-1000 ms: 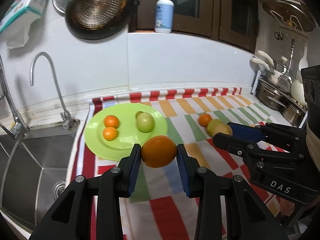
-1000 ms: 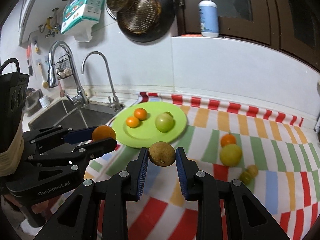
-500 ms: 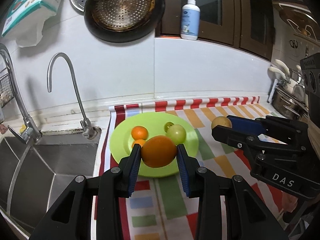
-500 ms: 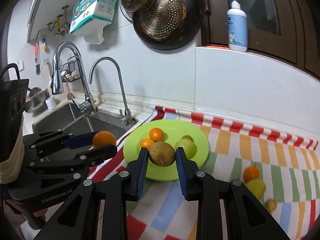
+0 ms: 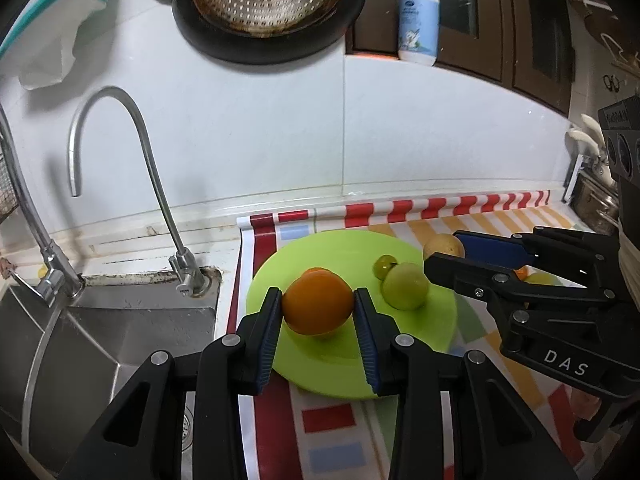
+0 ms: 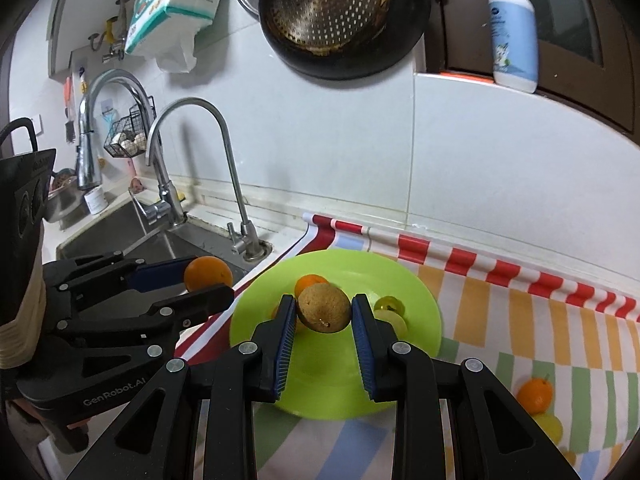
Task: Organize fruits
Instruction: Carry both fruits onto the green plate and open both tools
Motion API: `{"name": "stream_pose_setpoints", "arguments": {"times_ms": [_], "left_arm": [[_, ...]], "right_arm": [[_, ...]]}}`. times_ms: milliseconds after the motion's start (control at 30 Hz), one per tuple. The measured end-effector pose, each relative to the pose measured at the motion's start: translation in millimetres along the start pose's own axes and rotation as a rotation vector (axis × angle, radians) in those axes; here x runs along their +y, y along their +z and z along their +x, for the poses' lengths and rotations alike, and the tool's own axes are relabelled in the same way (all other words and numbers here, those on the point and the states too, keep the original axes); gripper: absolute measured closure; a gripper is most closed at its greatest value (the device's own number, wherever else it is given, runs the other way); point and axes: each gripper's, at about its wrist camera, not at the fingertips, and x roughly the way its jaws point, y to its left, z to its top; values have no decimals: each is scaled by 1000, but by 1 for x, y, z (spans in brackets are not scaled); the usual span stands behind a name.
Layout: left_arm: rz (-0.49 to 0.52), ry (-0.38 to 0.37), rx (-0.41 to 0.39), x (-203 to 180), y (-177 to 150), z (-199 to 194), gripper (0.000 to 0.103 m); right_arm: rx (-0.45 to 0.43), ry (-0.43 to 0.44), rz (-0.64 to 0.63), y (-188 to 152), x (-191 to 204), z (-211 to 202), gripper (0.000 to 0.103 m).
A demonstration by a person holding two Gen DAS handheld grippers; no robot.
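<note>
My left gripper (image 5: 318,306) is shut on a big orange (image 5: 319,303) and hangs over the near left part of the green plate (image 5: 436,340). On the plate lie a green apple (image 5: 405,286), a small green fruit (image 5: 385,266) and a small orange (image 5: 314,270) mostly hidden behind the held one. My right gripper (image 6: 323,310) is shut on a brown round fruit (image 6: 323,307) above the same plate (image 6: 332,392). In the left wrist view the right gripper (image 5: 448,251) holds that brown fruit (image 5: 443,245) over the plate's right edge.
A steel sink (image 5: 100,344) with two taps (image 5: 120,168) lies left of the plate. The striped cloth (image 6: 520,320) covers the counter; on it at the right lie a small orange (image 6: 535,395) and a yellow-green fruit (image 6: 550,426). A pan (image 5: 272,4) and a soap bottle (image 5: 418,12) are above.
Both grippers have carried their fruits leftward from over the cloth to above the green plate. The plate now sits much closer under both. Both grips are unchanged.
</note>
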Motion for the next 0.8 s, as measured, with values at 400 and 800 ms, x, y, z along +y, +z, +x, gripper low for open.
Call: {"name": "stream_pose_setpoints", "arguments": {"times_ms": [400, 800], "left_arm": [[14, -14, 63, 18, 7, 60, 67], [-7, -30, 96, 28, -1, 89, 66]], "right_arm": [[67, 9, 23, 3, -12, 60, 73], [112, 9, 47, -3, -20, 93, 73]]}}
